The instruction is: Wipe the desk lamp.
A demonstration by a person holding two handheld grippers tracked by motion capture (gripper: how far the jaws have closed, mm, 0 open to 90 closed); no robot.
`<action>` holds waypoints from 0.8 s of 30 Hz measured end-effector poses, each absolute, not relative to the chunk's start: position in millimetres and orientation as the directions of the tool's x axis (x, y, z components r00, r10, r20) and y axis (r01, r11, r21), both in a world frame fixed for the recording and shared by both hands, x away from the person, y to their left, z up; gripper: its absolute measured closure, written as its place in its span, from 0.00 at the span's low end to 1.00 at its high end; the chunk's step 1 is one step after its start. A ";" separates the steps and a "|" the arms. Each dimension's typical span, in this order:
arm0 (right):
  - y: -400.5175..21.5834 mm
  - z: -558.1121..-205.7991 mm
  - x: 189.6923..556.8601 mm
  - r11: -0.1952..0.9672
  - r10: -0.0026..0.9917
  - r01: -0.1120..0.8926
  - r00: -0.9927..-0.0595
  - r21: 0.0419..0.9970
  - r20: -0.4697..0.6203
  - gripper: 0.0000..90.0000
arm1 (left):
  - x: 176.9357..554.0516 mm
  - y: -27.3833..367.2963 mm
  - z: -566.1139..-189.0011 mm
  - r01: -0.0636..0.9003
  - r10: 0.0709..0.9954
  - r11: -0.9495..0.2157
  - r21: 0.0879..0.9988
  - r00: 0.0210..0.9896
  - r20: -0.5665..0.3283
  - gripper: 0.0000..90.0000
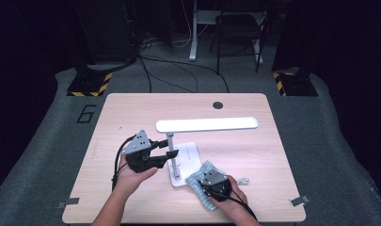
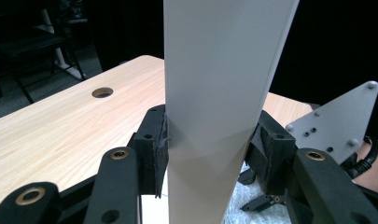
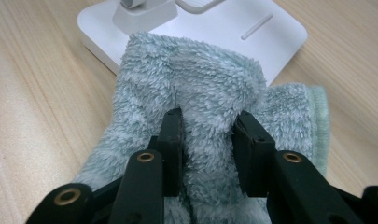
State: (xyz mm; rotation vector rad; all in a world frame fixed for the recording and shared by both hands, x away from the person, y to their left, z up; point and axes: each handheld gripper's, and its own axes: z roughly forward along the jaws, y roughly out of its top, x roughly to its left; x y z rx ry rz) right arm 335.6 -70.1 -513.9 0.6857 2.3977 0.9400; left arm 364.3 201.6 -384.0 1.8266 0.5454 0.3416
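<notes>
Left gripper (image 1: 171, 155) clamped on the lamp's (image 1: 206, 124) thin post, pads pressed against both sides of it in the left gripper view (image 2: 210, 149) — steadying the lamp on the table (image 1: 254, 155), whose white base (image 3: 233, 28) sits between the two hands. Right gripper (image 3: 207, 135) pinching a raised fold of the fluffy pale-green cloth (image 3: 196, 93), jaws sunk into the pile, cloth bunched on the table at the near corner of the base and touching its edge. In the high view, cloth (image 1: 195, 184) lying just right of the base, under the right hand (image 1: 233, 195). Likely a wipe-down of the lamp about to begin. Risks from here: only a fold caught, so the cloth may slip out or trail loose once lifted; a trailing end could snag the base corner and drag the lamp; too hard a rub against the long head could tip the lamp — leverage against a narrow grip on the post.
</notes>
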 end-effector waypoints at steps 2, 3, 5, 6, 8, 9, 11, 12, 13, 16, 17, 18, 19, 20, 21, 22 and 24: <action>-72.7 -514.0 336.6 0.634 0.607 0.287 -0.760 0.718 -0.232 0.74 | 364.3 201.6 -383.9 0.196 0.526 -0.251 0.948 0.850 -0.037 0.59; -75.2 -514.1 337.5 0.634 0.606 0.284 -0.761 0.719 -0.233 0.74 | 364.3 201.7 -383.9 0.197 0.526 -0.251 0.948 0.849 -0.037 0.59; -78.9 -514.8 338.6 0.617 0.625 0.300 -0.748 0.727 -0.222 0.74 | 364.4 201.5 -384.0 0.198 0.526 -0.249 0.948 0.850 -0.039 0.59; -82.1 -514.5 340.6 0.631 0.614 0.285 -0.752 0.722 -0.239 0.74 | 364.5 201.6 -384.0 0.198 0.525 -0.249 0.948 0.850 -0.039 0.59; -85.6 -514.5 341.7 0.609 0.643 0.317 -0.733 0.727 -0.220 0.74 | 365.0 201.9 -384.1 0.196 0.523 -0.250 0.948 0.852 -0.038 0.59; -89.0 -514.2 342.7 0.609 0.645 0.325 -0.734 0.724 -0.213 0.74 | 365.2 202.0 -384.2 0.194 0.521 -0.250 0.949 0.852 -0.037 0.59; -93.4 -513.2 344.2 0.596 0.660 0.352 -0.727 0.722 -0.189 0.72 | 365.2 201.5 -384.6 0.192 0.524 -0.245 0.950 0.851 -0.037 0.59; -94.6 -512.8 344.2 0.586 0.670 0.364 -0.720 0.724 -0.180 0.71 | 365.3 201.6 -384.6 0.192 0.523 -0.244 0.950 0.851 -0.038 0.59; -95.8 -512.0 343.9 0.577 0.679 0.375 -0.714 0.726 -0.170 0.68 | 365.3 201.9 -384.5 0.194 0.522 -0.246 0.950 0.852 -0.039 0.59; -99.7 -505.6 340.6 0.542 0.702 0.379 -0.695 0.750 -0.156 0.59 | 365.3 201.9 -385.5 0.190 0.516 -0.237 0.953 0.856 -0.043 0.59; -101.4 -502.3 338.3 0.529 0.707 0.376 -0.692 0.760 -0.149 0.57 | 365.3 202.2 -385.5 0.192 0.515 -0.237 0.952 0.856 -0.045 0.59; -103.2 -499.4 335.9 0.517 0.711 0.375 -0.689 0.770 -0.141 0.55 | 365.4 202.4 -385.7 0.192 0.513 -0.235 0.953 0.857 -0.046 0.59; -104.8 -497.5 334.4 0.501 0.713 0.370 -0.689 0.782 -0.131 0.53 | 365.4 202.3 -385.7 0.192 0.513 -0.234 0.953 0.857 -0.046 0.59; -106.7 -496.5 333.7 0.503 0.707 0.366 -0.695 0.783 -0.129 0.50 | 365.5 202.3 -385.6 0.192 0.513 -0.235 0.953 0.857 -0.046 0.59; -107.8 -496.5 332.1 0.494 0.712 0.377 -0.693 0.783 -0.115 0.48 | 365.4 202.3 -385.5 0.193 0.513 -0.236 0.952 0.857 -0.046 0.59; -108.8 -497.7 330.6 0.490 0.718 0.395 -0.689 0.777 -0.102 0.47 | 365.4 202.1 -385.6 0.192 0.514 -0.235 0.953 0.857 -0.046 0.59; -114.5 -503.7 329.4 0.508 0.719 0.407 -0.686 0.759 -0.113 0.44 | 365.5 202.1 -385.6 0.193 0.514 -0.234 0.953 0.857 -0.048 0.59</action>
